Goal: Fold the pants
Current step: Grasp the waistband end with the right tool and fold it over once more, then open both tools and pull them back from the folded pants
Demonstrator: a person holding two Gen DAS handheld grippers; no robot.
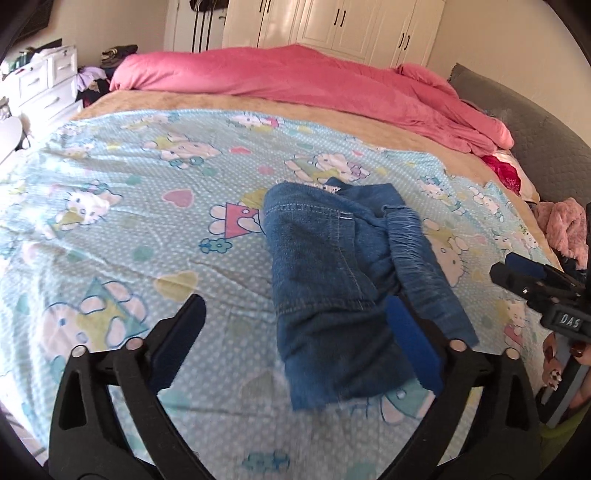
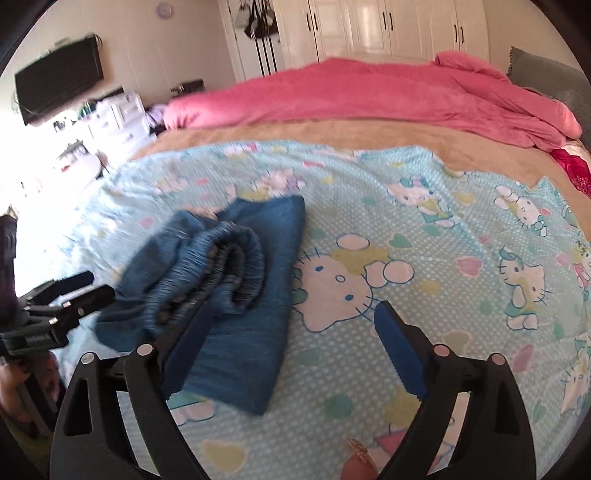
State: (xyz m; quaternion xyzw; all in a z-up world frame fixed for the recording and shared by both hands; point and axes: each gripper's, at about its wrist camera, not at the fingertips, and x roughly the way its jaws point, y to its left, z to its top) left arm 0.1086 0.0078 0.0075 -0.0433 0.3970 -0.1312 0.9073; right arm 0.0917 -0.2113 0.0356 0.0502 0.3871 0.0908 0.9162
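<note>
White wardrobe doors [image 1: 332, 26] with dark handles line the far wall of a bedroom, and a white chest of drawers [image 1: 48, 85] stands at the left with clutter on top. On the left wall in the right wrist view hangs a dark flat screen [image 2: 59, 85]. Most of both views is taken up by the bed, spread with a light blue cartoon-cat sheet [image 1: 129, 229] over a tan blanket [image 1: 221, 99], with a pink duvet [image 1: 295, 81] bunched along the far side and a grey padded headboard [image 1: 535, 129] at the right.

Blue denim pants [image 1: 325, 280] lie folded into a compact bundle on the sheet, the gathered elastic waistband [image 2: 236, 254] curled on top.

Both tools are released, empty. The left gripper [image 1: 295, 325] stands wide, its right finger over the bundle's edge, though blur makes contact hard to judge. The right gripper [image 2: 291, 328] is likewise spread, its left finger above the denim. Its body, seen from the left wrist, bears the letters "DAS" [image 1: 569, 320].
</note>
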